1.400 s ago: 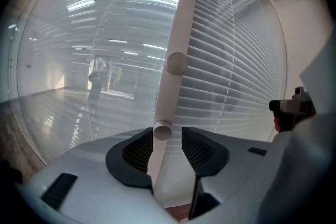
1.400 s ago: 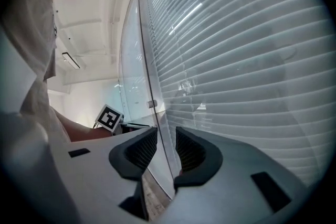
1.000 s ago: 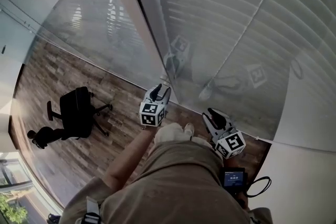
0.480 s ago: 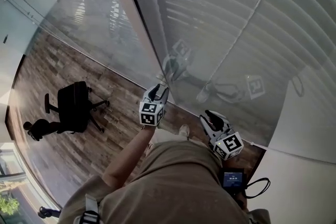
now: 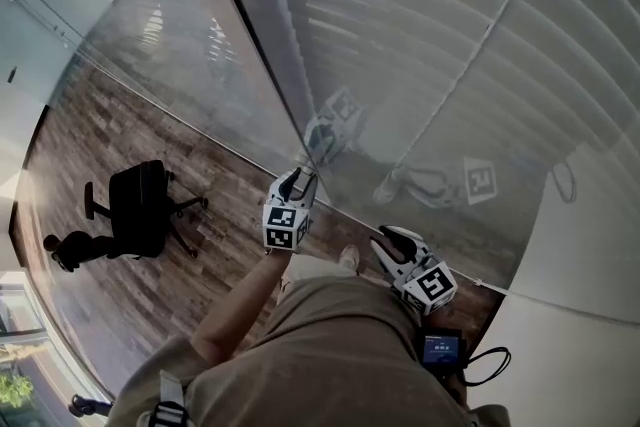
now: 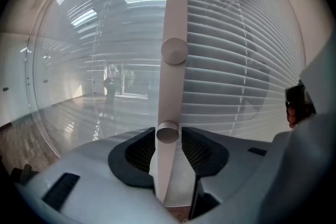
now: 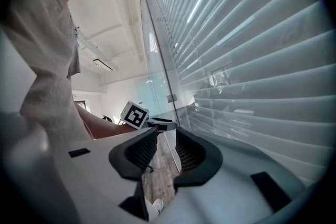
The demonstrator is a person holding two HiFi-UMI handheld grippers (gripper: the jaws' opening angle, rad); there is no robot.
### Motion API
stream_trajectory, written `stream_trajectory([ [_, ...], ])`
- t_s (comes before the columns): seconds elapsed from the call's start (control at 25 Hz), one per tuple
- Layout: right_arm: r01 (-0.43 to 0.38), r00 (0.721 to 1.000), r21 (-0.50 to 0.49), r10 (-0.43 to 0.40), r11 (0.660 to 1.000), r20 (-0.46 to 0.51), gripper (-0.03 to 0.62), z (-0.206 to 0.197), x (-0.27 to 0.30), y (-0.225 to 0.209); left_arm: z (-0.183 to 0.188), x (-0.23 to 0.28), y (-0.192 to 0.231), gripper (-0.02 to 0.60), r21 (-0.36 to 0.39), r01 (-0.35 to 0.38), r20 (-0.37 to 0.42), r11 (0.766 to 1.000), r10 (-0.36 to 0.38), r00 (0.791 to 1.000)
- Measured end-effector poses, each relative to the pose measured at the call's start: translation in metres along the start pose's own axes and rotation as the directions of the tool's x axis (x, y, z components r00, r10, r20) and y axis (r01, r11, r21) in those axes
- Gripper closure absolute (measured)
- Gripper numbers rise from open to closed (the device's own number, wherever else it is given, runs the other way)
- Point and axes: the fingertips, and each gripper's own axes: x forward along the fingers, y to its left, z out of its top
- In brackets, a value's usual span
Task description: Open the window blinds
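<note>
The white slatted blinds [image 5: 450,35] hang with their slats closed behind the clear glass wall [image 5: 160,45]. They fill the pane to the right of a pale upright frame post [image 5: 252,35].

The left gripper [image 5: 300,177] is close against the glass at the lower part of this post. In the left gripper view its fingers stand partly apart, with the post running straight up between them. A small round beige knob [image 6: 168,135] on the post sits at their tips. A thin gap seems to show on each side of the knob, though the wide-angle view makes a light touch hard to rule out. A second round knob [image 6: 174,51] sits higher on the post.

The right gripper [image 5: 385,237] is lower and further right, just off the glass, near the line where the pane meets the brown wood-plank floor [image 5: 100,135]. Its fingers are apart and hold nothing. Only floor planks and the left gripper's marker cube [image 7: 135,114] show beyond the gap.

A white wall [image 5: 585,315] closes in to the right of the right gripper. To the left the floor runs open along the glass, and a black wheeled office chair [image 5: 140,210] stands well apart from both grippers.
</note>
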Motion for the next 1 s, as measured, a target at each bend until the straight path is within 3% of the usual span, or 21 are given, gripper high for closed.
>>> stream_trajectory([
  [0.48,-0.006,1.000,-0.050,0.006,0.999,0.003,0.477,0.021,0.005,-0.019,0.005,0.011,-0.005,0.420,0.007,0.003,-0.055,1.000,-0.002,0.998],
  [1.0,0.036,0.999,-0.006,-0.036,0.999,0.025,0.477,0.022,0.005,-0.028,0.009,0.012,-0.007,0.445,0.026,0.029,-0.051,0.999,-0.028,0.998],
])
